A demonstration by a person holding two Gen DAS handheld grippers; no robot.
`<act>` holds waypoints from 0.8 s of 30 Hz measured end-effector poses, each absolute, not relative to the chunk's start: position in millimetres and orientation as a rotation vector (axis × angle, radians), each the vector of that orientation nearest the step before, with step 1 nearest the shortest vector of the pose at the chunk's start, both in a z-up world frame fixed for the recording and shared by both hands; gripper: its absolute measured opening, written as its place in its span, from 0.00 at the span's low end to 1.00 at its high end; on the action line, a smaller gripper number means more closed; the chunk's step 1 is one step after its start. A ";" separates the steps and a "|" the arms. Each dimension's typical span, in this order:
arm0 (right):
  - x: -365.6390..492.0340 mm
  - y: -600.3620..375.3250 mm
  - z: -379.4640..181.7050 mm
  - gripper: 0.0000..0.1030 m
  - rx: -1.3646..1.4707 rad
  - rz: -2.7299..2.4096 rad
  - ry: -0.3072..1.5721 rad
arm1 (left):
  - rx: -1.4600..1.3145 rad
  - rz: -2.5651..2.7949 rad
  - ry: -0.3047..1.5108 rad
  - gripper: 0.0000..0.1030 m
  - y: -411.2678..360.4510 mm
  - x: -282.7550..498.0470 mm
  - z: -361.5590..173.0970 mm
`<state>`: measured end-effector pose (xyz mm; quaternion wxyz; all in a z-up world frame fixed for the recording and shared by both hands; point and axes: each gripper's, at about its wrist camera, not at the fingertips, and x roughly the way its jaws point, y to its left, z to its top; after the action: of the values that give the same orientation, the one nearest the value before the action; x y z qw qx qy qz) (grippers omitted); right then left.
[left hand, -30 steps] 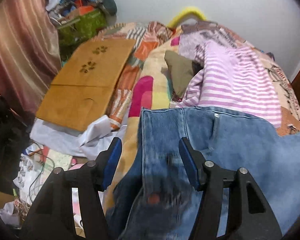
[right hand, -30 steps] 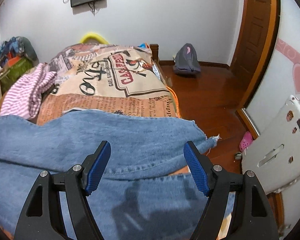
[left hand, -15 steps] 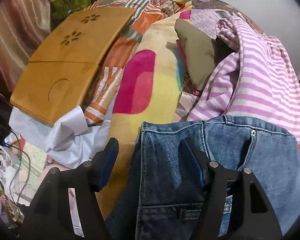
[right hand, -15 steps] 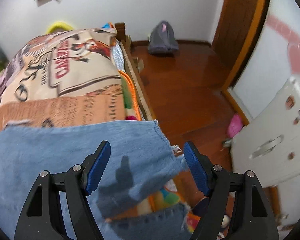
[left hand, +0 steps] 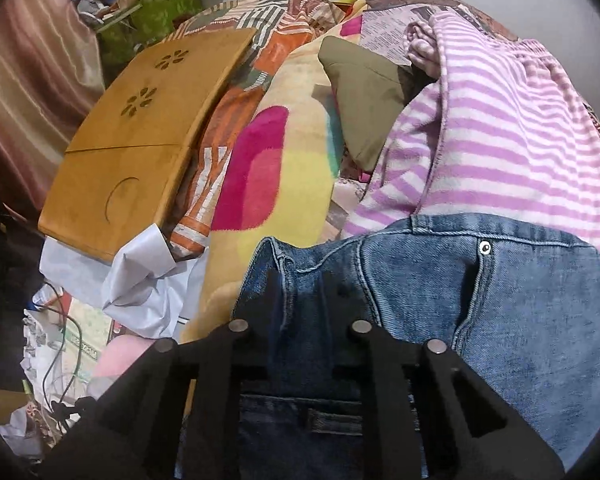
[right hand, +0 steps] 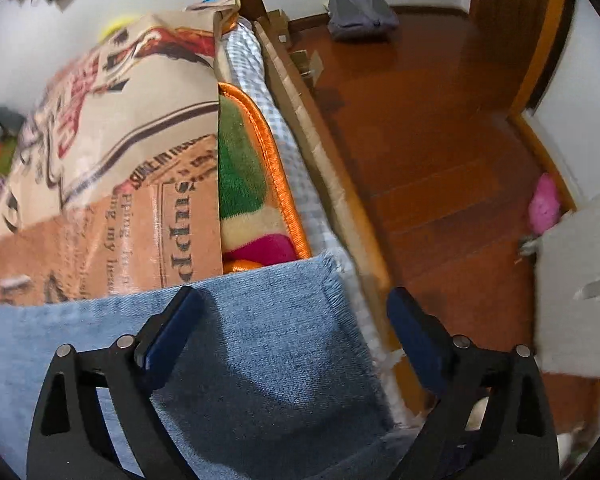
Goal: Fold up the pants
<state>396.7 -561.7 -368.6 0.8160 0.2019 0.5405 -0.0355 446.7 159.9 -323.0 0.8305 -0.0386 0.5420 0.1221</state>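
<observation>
Jeans (left hand: 520, 320) lie spread across the near edge of the bed (right hand: 284, 184), their long axis running left to right: the waistband end sits under the left gripper (left hand: 300, 292) and the frayed leg hem under the right gripper (right hand: 292, 320). So each hand is nearest its own end, and the coming fold, by the look of it, turns on bringing one end along that axis toward the other.

The left gripper's jaws have just been closing and now stand nearly together, clamped on the waistband corner beside the belt loop; the pads themselves are hidden in dark denim, so the exact bite is hard to judge. The right gripper's jaws have just been opening and stand wide apart, the left finger (right hand: 168, 332) over the hem, the right one out past the bed's edge over the wooden floor (right hand: 440, 160); no cloth is pinched.

Against the earlier frames, the left view sits lower and closer to the waistband, and the right view has swung toward the hem corner. A striped pink garment (left hand: 500, 132) lies just beyond the waistband.
</observation>
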 end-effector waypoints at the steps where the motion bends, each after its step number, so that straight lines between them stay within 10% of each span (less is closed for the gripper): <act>1: 394.3 -562.5 -367.5 0.65 0.460 -0.044 1.139 | -0.085 0.262 1.148 0.12 159.3 446.1 -322.7; 8: 381.0 -541.4 -341.0 0.18 0.358 -0.066 1.067 | -0.089 0.312 1.096 0.03 159.2 436.2 -304.7; 24: 380.5 -520.2 -242.3 0.10 0.158 -0.257 0.753 | -0.072 0.351 0.917 0.03 169.9 409.7 -227.9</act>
<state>380.5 -520.2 -242.3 0.9189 0.0769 0.3661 -0.1252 409.7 169.9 -227.9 0.8813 -0.0348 0.4401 0.1686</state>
